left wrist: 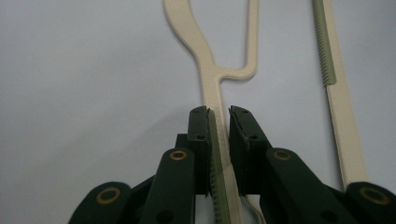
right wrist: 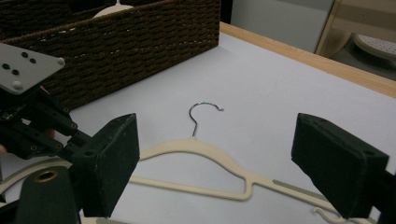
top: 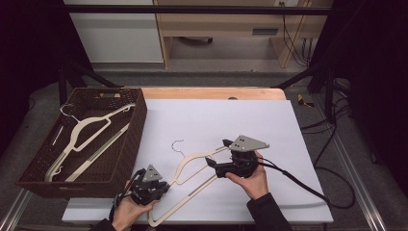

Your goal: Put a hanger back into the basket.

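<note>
Far left in the high view: woven brown basket [top: 139, 120] on the surface [top: 269, 125], with a cream hanger in the basket [top: 89, 127] lying slantwise inside, metal hook toward the far left corner.

Just right of the basket's near corner: left claw [top: 153, 186], gripped from below by the left hand [top: 127, 211]. Seen in the left claw view clenched on one arm of the cream hanger on the white sheet [left wrist: 219, 100], jaws drawn in close on either side of the ribbed strip, pads against it. Hanger flat on the sheet, near the front edge, lower bar running past on the right of that view.

Middle of the high view: same hanger stretched slantwise, wire hook [top: 178, 144] pointing toward the far side, well apart from the basket wall.

Further right: right claw [top: 217, 153], held in the right hand [top: 252, 180], grey plate on top, cable trailing off to the right. Released, jaws spread wide in the right claw view [right wrist: 215, 158], the hanger's shoulder visible between them but farther off on the sheet, untouched by either pad. Left claw visible at the left edge of that view, before the basket's woven wall.
</note>
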The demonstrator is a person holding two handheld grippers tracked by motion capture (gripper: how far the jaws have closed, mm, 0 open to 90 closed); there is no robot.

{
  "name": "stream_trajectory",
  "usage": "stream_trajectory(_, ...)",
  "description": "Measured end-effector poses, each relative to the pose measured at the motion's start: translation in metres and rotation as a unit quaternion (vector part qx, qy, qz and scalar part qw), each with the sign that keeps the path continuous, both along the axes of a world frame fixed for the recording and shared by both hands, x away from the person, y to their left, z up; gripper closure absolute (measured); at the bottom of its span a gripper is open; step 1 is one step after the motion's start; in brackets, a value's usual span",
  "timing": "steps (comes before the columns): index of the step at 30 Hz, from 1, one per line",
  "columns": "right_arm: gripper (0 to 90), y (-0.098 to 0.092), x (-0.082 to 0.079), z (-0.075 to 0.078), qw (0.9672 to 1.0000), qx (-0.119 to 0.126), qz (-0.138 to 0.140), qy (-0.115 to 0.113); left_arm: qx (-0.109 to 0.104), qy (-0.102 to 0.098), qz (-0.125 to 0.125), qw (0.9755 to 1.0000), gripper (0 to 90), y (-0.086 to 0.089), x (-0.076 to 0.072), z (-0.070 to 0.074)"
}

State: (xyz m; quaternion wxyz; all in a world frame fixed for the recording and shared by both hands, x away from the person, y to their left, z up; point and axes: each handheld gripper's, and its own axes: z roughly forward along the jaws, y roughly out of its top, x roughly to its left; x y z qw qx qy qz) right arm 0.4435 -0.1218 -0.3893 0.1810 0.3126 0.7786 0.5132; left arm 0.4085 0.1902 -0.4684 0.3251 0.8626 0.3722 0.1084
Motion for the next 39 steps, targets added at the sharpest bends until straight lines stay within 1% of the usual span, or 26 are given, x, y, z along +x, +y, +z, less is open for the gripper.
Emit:
stream_trajectory(2,15.4,0.000,0.000,0.000,1.0000,0.001,0.000,0.000,-0.003,0.011,0.010,0.9999,69.9,0.003,-0.003,0.001)
stream_trajectory(4,15.5,0.000,0.000,0.000,1.0000,0.000,0.000,-0.001,-0.003,0.017,0.014,0.9998,67.3,0.005,-0.007,0.001)
stream_trajectory(5,15.5,0.000,0.000,0.000,1.0000,0.001,0.000,0.000,0.000,0.016,0.016,0.9997,67.3,0.004,-0.009,0.001)
stream_trajectory(6,15.6,0.000,0.000,0.000,1.0000,0.002,-0.001,0.001,0.009,0.010,0.020,0.9997,67.6,0.003,-0.010,0.001)
stream_trajectory(7,15.6,0.000,0.000,0.000,1.0000,0.004,-0.002,0.003,0.021,0.005,0.023,0.9995,71.0,0.000,-0.011,0.001)
stream_trajectory(9,15.7,0.001,0.001,0.000,1.0000,0.005,0.000,0.005,0.031,0.005,0.030,0.9991,71.9,-0.004,-0.011,0.001)
stream_trajectory(11,15.8,0.001,0.002,-0.001,1.0000,0.005,0.001,0.006,0.039,0.009,0.029,0.9988,75.2,-0.005,-0.011,0.003)
stream_trajectory(13,15.8,0.003,0.004,-0.002,0.9999,0.008,-0.002,0.010,0.038,0.007,0.028,0.9989,78.8,-0.005,-0.010,0.003)
stream_trajectory(16,16.2,0.005,0.007,-0.004,0.9998,0.010,0.001,0.015,0.043,0.002,0.023,0.9988,78.9,-0.005,-0.011,0.003)
stream_trajectory(19,16.5,0.010,0.011,-0.007,0.9997,0.010,0.005,0.022,0.038,-0.002,0.020,0.9991,79.0,-0.004,-0.012,0.003)
stream_trajectory(21,16.7,0.014,0.014,-0.010,0.9996,0.007,0.007,0.027,0.035,-0.009,0.018,0.9992,79.1,-0.003,-0.012,0.005)
stream_trajectory(22,16.8,0.017,0.016,-0.012,0.9996,0.004,0.005,0.028,0.037,-0.015,0.014,0.9991,79.1,-0.002,-0.013,0.008)
stream_trajectory(24,17.3,0.021,0.018,-0.013,0.9995,0.004,0.008,0.031,0.034,-0.027,0.015,0.9989,79.1,-0.001,-0.015,0.013)
stream_trajectory(25,17.5,0.024,0.019,-0.014,0.9994,0.005,0.008,0.034,0.033,-0.041,0.015,0.9985,79.1,-0.001,-0.016,0.016)
stream_trajectory(26,17.8,0.028,0.021,-0.015,0.9993,0.005,0.010,0.035,0.033,-0.046,0.016,0.9983,79.1,-0.002,-0.018,0.020)
stream_trajectory(27,18.2,0.032,0.023,-0.015,0.9992,0.006,0.014,0.036,0.031,-0.060,0.016,0.9976,79.1,-0.002,-0.020,0.022)
stream_trajectory(30,19.8,0.043,0.027,-0.017,0.9991,0.002,0.020,0.038,0.032,-0.080,0.011,0.9962,79.1,-0.001,-0.024,0.033)
stream_trajectory(31,20.6,0.048,0.031,-0.018,0.9989,0.004,0.020,0.043,0.027,-0.086,0.013,0.9958,79.1,-0.001,-0.025,0.034)
stream_trajectory(32,21.5,0.053,0.033,-0.019,0.9988,0.005,0.021,0.044,0.024,-0.088,0.013,0.9958,79.1,0.000,-0.026,0.036)
stream_trajectory(34,23.5,0.062,0.039,-0.023,0.9984,0.006,0.020,0.052,0.024,-0.090,0.011,0.9956,79.1,0.001,-0.027,0.038)
stream_trajectory(37,25.7,0.075,0.048,-0.029,0.9978,-0.004,0.019,0.063,0.017,-0.095,0.013,0.9952,79.1,0.001,-0.028,0.041)
stream_trajectory(38,26.6,0.079,0.050,-0.030,0.9976,-0.004,0.015,0.068,0.020,-0.099,0.011,0.9949,79.1,0.001,-0.029,0.043)
stream_trajectory(39,28.0,0.083,0.054,-0.032,0.9973,-0.007,0.011,0.072,0.016,-0.101,0.010,0.9947,79.1,0.000,-0.030,0.044)
